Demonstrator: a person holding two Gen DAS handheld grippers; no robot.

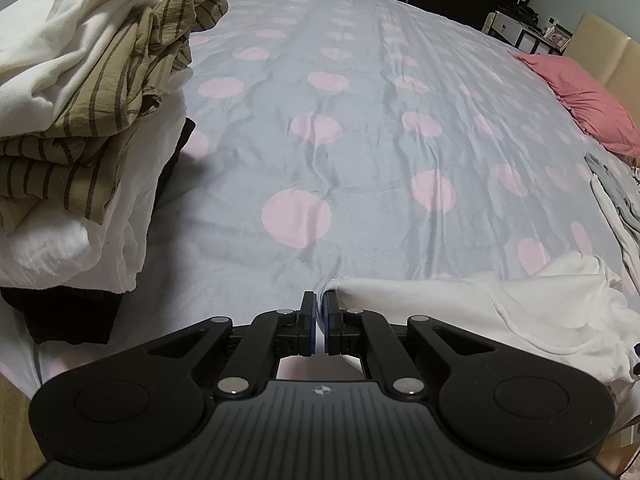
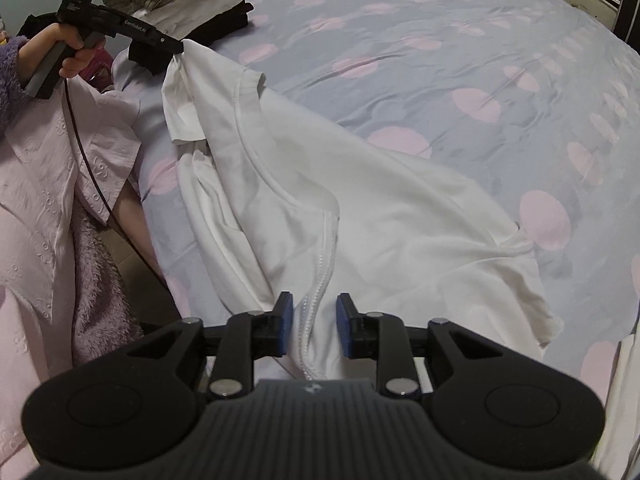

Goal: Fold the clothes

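Left claw pinches the white T-shirt; right claw stands spread astride its hem, which should sit deep between the pads before closing.

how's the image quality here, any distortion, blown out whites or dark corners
Left wrist view: fisheye bends the bedspread into a dome; the folded pile has washed-out white patches; corners are dark. Right wrist view: same curvature and dim corners; the white shirt keeps its creases and seam, not blown out.
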